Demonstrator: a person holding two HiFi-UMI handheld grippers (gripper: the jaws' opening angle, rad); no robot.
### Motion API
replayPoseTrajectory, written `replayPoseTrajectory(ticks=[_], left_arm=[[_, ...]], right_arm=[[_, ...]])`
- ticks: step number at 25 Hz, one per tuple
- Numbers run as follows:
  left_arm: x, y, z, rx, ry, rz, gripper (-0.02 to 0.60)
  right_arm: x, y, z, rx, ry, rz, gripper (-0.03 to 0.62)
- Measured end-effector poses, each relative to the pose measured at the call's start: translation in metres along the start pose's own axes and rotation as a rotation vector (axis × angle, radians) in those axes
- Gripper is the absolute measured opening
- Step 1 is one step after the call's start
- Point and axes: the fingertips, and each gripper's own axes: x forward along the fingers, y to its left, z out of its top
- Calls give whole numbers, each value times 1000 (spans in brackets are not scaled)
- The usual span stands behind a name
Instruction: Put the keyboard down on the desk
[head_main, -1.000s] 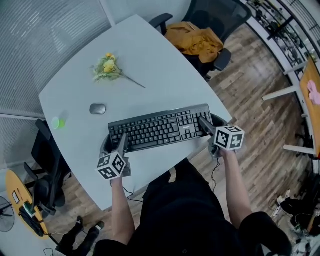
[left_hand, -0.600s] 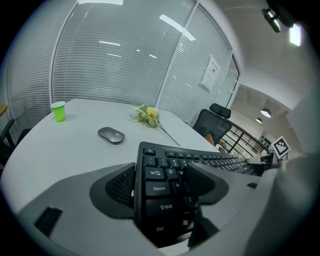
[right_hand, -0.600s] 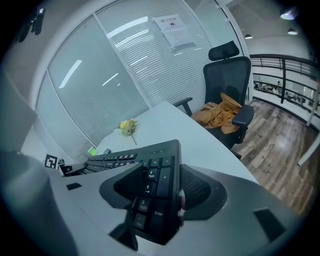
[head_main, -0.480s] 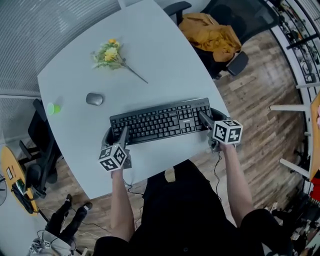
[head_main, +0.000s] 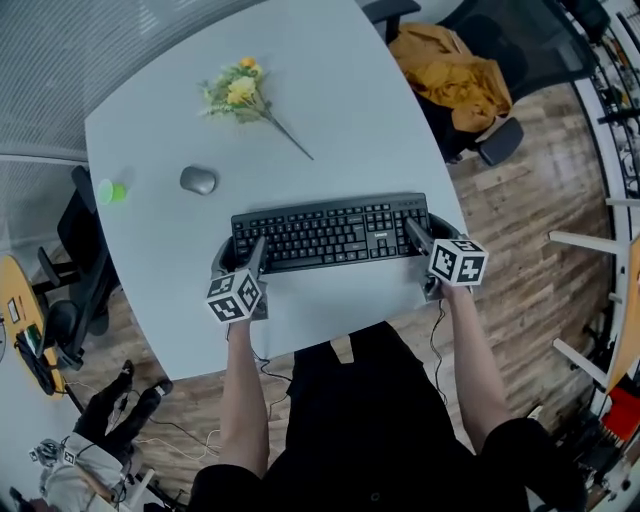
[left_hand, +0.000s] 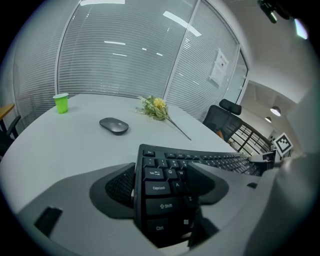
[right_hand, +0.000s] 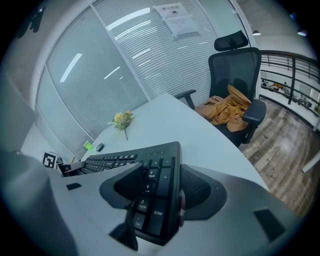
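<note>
My left gripper (left_hand: 162, 172) is clamped on the left end of a long black plastic keyboard (head_main: 330, 232), with the Shift and Caps Lock keys between its jaws. My right gripper (right_hand: 162, 172) is likewise pinching the number-pad end. The keyboard spans level between the two, over the near edge of the pale grey desk (head_main: 330, 130). I cannot tell whether its underside touches the desktop or hangs just above it. I judge the task late but unfinished: at most a little lowering is left, then release. Beyond the left gripper lie a grey oval mouse (head_main: 198, 180) and a small green cup (head_main: 111, 191), with a sprig of yellow flowers (head_main: 242, 95) farther off. Past the right gripper stands a black office chair (head_main: 500, 135) draped with mustard cloth.
</note>
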Motion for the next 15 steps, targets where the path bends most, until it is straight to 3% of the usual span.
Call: replayPoseTrajectory(ticks=[15], left_arm=[[10, 5, -19, -17, 64, 13, 314]], right_arm=[[8, -4, -8, -26, 27, -10, 233]])
